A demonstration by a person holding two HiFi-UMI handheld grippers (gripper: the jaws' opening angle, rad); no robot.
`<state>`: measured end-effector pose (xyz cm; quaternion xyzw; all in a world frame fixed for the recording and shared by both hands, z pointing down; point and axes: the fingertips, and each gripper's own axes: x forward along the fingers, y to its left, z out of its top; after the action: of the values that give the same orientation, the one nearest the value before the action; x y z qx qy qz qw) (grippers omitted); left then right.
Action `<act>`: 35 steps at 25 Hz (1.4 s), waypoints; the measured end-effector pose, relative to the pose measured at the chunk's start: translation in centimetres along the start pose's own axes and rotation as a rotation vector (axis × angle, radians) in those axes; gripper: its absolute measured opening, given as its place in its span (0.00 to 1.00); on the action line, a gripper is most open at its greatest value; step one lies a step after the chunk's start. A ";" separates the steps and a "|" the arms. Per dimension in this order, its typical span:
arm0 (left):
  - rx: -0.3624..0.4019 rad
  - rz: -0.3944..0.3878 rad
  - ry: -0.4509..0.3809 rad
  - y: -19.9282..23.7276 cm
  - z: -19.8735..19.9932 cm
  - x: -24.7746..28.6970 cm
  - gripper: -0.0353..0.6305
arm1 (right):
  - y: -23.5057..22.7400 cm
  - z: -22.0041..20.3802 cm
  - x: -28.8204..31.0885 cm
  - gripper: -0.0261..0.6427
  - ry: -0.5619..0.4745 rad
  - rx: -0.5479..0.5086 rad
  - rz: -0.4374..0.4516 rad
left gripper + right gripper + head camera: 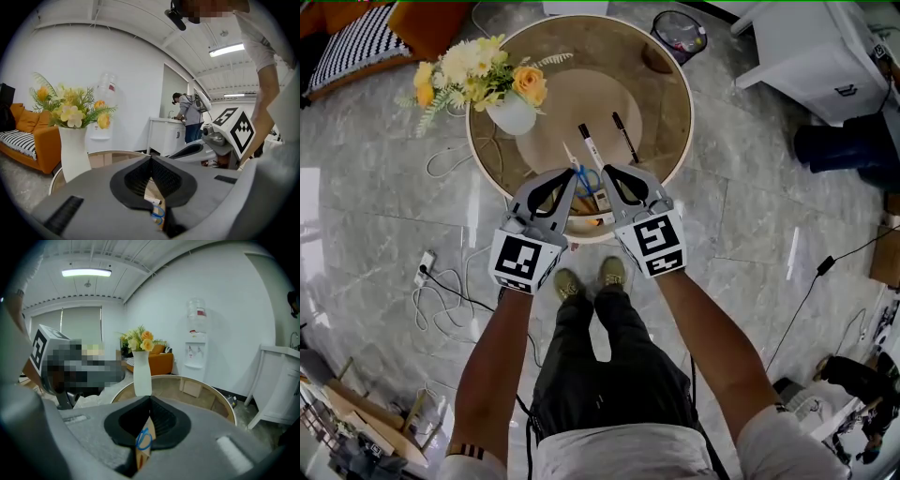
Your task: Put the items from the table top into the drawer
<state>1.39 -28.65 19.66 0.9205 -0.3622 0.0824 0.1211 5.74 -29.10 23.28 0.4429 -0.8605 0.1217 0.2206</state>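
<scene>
- Orange sofa (422,23) with a striped cushion (356,47) sits at the far left on the grey stone floor (384,187).
- Yellow and white flowers (478,70) stand in a white vase (514,114) on the left part of the round wooden table (675,89) (it has a raised rim all round).
- My left gripper (573,177) hangs over the table's near edge and points away from me. Its jaws are clenched tip to tip with nothing between them. The left gripper view shows only the table past the pads.
- The scissors (589,178), with blue handles, lie on the table just under and between the two sets of tips. Both gripper views catch the blue loops below the closed pads.
- Nearer me, between the grippers, a pale strip (592,222) and a brown thing (602,200) sit at the table's edge. They are mostly hidden, and I cannot tell what they are.
- The white pen (589,148) lies further in, near the table's middle. The black pen (625,137) lies just to its right, apart from it and angled much the same way.
- My right gripper (608,172) is beside the left one, their tips near each other. Its jaws are pressed together too, and it holds nothing.
- A dark bin (680,33) stands beyond the table's far right rim, and a white cabinet (816,52) stands at the far right.
</scene>
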 end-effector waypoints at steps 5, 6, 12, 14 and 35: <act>0.009 -0.025 0.032 1.0 -1.9 1.4 0.05 | -0.7 -2.1 2.6 0.04 0.048 0.012 -0.019; 0.008 -0.029 0.039 1.2 -2.3 1.6 0.05 | -0.9 -2.6 3.1 0.04 0.059 0.017 -0.023; 0.014 -0.056 0.085 1.8 -4.7 2.1 0.05 | -1.6 -6.0 5.2 0.06 0.144 0.013 -0.042; 0.009 -0.055 0.078 2.1 -5.1 2.2 0.05 | -1.7 -6.8 5.7 0.07 0.165 0.015 -0.047; -0.044 -0.070 0.068 3.3 -7.9 1.8 0.05 | -2.6 -13.2 10.7 0.19 0.393 0.000 -0.085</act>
<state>-0.05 -29.91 28.21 0.9264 -0.3271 0.1013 0.1566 5.99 -32.90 40.06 0.4463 -0.7814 0.1964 0.3894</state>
